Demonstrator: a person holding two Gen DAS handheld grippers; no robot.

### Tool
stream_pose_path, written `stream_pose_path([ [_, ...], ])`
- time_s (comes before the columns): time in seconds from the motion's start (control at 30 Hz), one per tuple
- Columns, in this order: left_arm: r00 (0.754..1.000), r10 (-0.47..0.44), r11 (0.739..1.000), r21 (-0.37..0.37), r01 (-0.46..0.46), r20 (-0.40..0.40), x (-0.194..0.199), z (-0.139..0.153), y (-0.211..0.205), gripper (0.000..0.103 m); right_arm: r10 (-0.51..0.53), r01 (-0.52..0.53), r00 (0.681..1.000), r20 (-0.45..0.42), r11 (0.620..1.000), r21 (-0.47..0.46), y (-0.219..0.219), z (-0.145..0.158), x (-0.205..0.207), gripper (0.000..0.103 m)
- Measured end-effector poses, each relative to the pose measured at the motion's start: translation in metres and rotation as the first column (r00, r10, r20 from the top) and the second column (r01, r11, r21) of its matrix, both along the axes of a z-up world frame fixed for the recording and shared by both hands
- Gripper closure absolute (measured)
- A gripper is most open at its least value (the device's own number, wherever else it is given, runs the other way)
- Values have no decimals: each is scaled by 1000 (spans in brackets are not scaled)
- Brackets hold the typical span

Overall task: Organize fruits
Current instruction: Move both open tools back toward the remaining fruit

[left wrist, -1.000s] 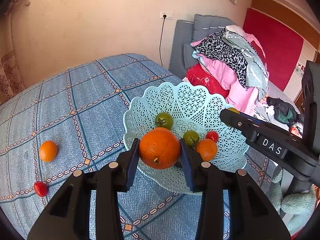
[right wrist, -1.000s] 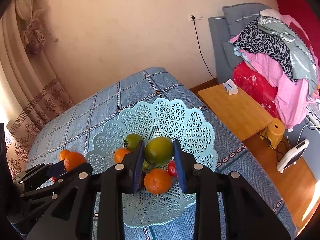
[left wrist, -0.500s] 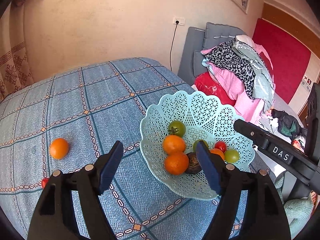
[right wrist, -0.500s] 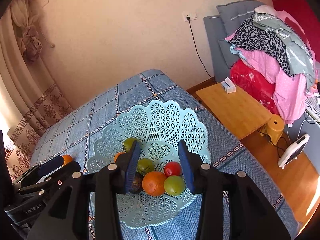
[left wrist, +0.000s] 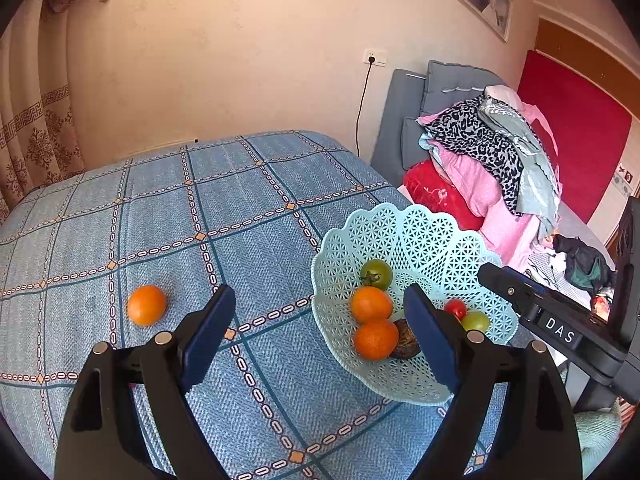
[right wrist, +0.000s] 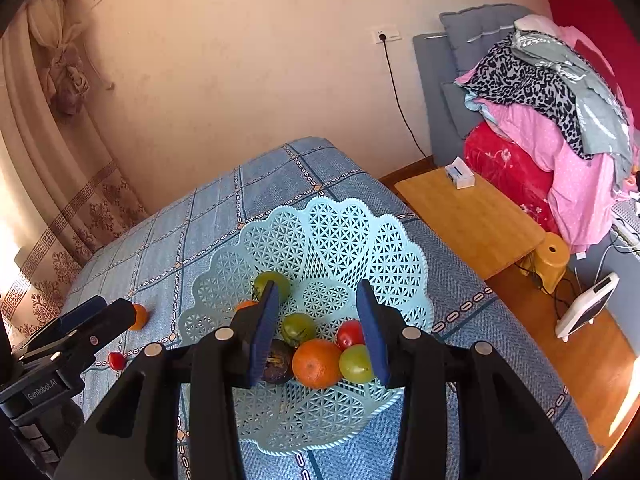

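From the left wrist view, our left gripper (left wrist: 320,334) hangs above the bed (left wrist: 168,208) with its jaws spread wide and nothing between them. The loose orange (left wrist: 146,305) lies on the blue plaid cover, off to the left of the left finger and a little ahead of it, well apart from the basket (left wrist: 404,228). An orange is round, so it offers no long axis to line up with; what matters is the sideways offset. We judge that the next move calls for swinging the left gripper leftward until the orange sits between the fingers. The basket stands to the right, partly behind the right finger, and holds two oranges, green and red tomatoes and a dark fruit. Our right gripper (left wrist: 532,312) reaches in from the right edge, by the basket's rim.

From the right wrist view, the right gripper (right wrist: 320,330) hovers directly over the basket (right wrist: 332,224), jaws moderately parted and empty, framing the fruit already inside. The loose orange (right wrist: 140,316) shows far left, partly hidden behind the left gripper (right wrist: 76,326), and a small red tomato (right wrist: 116,360) lies on the cover nearby. Both stray fruits lie on the left gripper's side, so we judge that hand the nearer one for them.
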State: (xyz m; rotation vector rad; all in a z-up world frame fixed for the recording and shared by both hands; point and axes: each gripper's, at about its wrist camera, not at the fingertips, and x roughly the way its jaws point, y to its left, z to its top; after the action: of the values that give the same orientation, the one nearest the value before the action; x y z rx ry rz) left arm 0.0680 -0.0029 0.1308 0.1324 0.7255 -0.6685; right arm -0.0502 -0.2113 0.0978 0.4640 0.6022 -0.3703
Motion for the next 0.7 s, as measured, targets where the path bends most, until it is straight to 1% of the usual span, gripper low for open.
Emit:
stream_pose_path([
  [0.2, 999, 37, 999, 13, -37, 31, 3, 5, 7, 15, 30, -30, 1000, -7, 1000, -8, 9, -1, 3, 62],
  [0.27, 998, 46, 999, 12, -47, 34, 3, 6, 9, 15, 36, -37, 999, -6, 999, -13, 12, -2, 4, 51],
  [0.3, 998, 51, 999, 13, -51, 36, 4, 6, 11, 15, 35, -35, 999, -3, 999, -22, 14, -1, 3, 41],
  [0.33, 998, 57, 998, 14, -57, 40, 4, 7, 11, 15, 36, -36, 999, -2, 999, -36, 16, 0, 3, 38],
  [0.47, 993, 85, 995, 37, -88, 83, 2, 9, 13, 14, 52, -53, 999, -12, 994, -92, 29, 2, 4, 38],
  [0.6, 984, 117, 990, 59, -126, 136, 0, 13, 17, 14, 78, -79, 997, -19, 991, -107, 39, 1, 8, 35],
  [0.67, 981, 126, 989, 59, -136, 150, 0, 16, 20, 11, 95, -97, 995, -25, 989, -110, 44, 0, 10, 35],
  [0.7, 980, 129, 989, 56, -139, 153, 1, 17, 22, 8, 102, -105, 994, -27, 988, -111, 47, -1, 11, 35],
])
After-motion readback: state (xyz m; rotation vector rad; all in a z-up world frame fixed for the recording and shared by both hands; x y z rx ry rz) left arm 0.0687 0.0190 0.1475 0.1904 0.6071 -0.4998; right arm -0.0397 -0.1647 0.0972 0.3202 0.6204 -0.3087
